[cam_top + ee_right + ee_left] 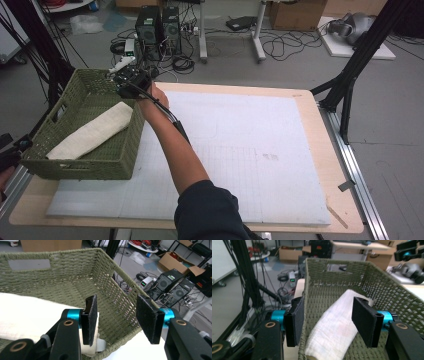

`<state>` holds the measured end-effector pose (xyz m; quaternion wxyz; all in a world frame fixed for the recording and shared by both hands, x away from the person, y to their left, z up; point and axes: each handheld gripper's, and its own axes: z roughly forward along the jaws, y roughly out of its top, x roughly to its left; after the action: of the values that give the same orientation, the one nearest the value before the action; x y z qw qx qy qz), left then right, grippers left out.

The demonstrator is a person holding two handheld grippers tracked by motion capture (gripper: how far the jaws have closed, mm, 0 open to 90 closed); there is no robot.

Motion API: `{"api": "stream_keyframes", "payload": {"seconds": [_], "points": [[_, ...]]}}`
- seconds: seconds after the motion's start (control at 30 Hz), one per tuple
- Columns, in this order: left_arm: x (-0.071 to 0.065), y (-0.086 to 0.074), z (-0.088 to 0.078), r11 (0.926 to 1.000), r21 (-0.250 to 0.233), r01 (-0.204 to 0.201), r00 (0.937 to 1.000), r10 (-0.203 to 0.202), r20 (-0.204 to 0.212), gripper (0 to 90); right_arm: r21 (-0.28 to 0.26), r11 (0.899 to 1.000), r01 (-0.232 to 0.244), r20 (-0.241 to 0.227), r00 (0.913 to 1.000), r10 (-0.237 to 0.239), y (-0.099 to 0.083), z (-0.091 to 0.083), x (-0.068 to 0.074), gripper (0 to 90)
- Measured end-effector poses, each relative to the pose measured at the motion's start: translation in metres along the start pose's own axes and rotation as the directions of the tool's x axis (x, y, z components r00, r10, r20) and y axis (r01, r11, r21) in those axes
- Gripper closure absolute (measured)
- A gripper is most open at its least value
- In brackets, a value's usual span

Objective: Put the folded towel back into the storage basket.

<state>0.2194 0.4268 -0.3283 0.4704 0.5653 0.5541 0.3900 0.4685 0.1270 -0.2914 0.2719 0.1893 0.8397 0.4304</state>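
A green woven basket [95,167] stands on the table's left side, and a rolled white towel [92,131] lies aslant in it. At the basket's far right corner, my right gripper [131,80] is held by an arm in a dark sleeve. In the right gripper view this gripper [116,305] is open across the basket wall [120,302], one jaw above the towel's end [30,315] and the other outside. My left gripper [329,315] is open at the basket's near left end. One of its jaws stands outside the rim [303,322], the other over the towel [332,327].
The basket sits partly on a white foam board [240,150] that covers the wooden table [330,165]. Computer towers [157,25] and loose cables lie on the floor behind. Black stand legs [350,75] rise at the right, and more at the far left.
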Motion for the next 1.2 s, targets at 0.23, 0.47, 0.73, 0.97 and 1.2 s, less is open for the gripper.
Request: {"api": "stream_keyframes", "payload": {"seconds": [0.23,0.47,0.73,0.97,1.2], "points": [[-0.007,0.000,-0.005,0.9999,-0.007,-0.008,0.9997,0.008,0.023,43.6,-0.010,1.000,-0.007,0.002,1.0000,0.007,-0.001,-0.020,-0.009,49.7],[-0.024,0.002,-0.002,0.9995,-0.032,-0.001,0.9951,0.004,0.099,41.5,-0.055,0.998,-0.037,-0.025,0.9991,0.035,-0.011,-0.060,-0.029,44.5],[-0.058,0.004,0.013,0.9993,-0.027,0.028,0.9707,-0.021,0.239,30.0,-0.074,0.995,-0.068,-0.085,0.9944,0.062,-0.037,-0.112,-0.054,34.0],[-0.094,0.008,0.025,0.9994,-0.034,0.001,0.9459,0.010,0.324,23.1,-0.081,0.993,-0.082,-0.059,0.9953,0.077,-0.066,-0.164,-0.072,27.1],[-0.131,0.002,0.045,0.9991,-0.037,-0.022,0.9116,0.035,0.410,23.2,-0.102,0.989,-0.103,-0.002,0.9946,0.103,-0.118,-0.214,-0.079,25.7]]}}
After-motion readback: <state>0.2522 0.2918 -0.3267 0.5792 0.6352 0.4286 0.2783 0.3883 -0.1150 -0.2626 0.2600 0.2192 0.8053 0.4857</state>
